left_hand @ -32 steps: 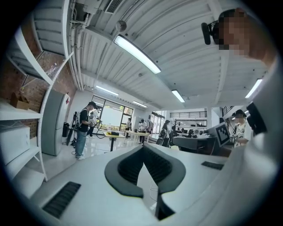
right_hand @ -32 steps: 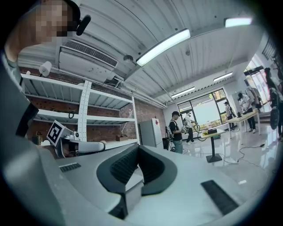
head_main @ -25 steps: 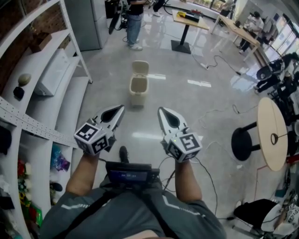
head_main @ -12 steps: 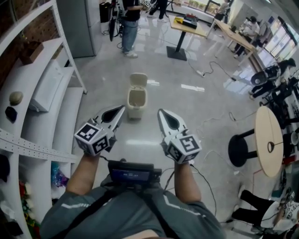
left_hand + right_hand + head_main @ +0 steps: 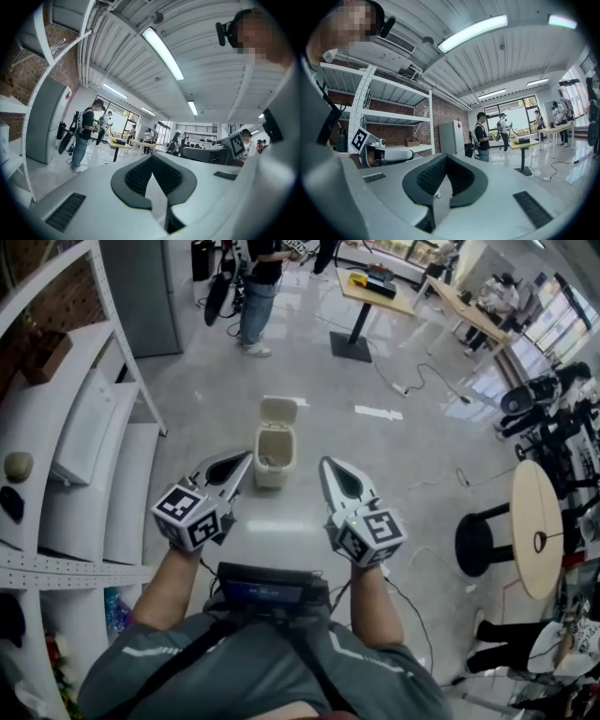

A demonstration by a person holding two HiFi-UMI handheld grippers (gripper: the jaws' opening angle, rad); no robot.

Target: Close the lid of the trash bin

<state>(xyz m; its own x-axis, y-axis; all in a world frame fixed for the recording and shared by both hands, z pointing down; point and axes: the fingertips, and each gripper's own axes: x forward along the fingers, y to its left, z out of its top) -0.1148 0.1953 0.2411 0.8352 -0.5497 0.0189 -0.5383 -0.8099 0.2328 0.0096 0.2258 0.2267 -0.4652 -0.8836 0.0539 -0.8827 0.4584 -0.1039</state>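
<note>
Head view shows the beige trash bin [image 5: 271, 457] standing on the grey floor [image 5: 403, 456], its lid [image 5: 279, 411] tipped back open on the bin's far side. The left gripper [image 5: 246, 458] hangs near the bin's left side and the right gripper [image 5: 324, 463] near its right, neither touching it. Each gripper's own view shows its jaws together at the tips, nothing between them. White shelving [image 5: 84, 456] stands further left of the bin.
</note>
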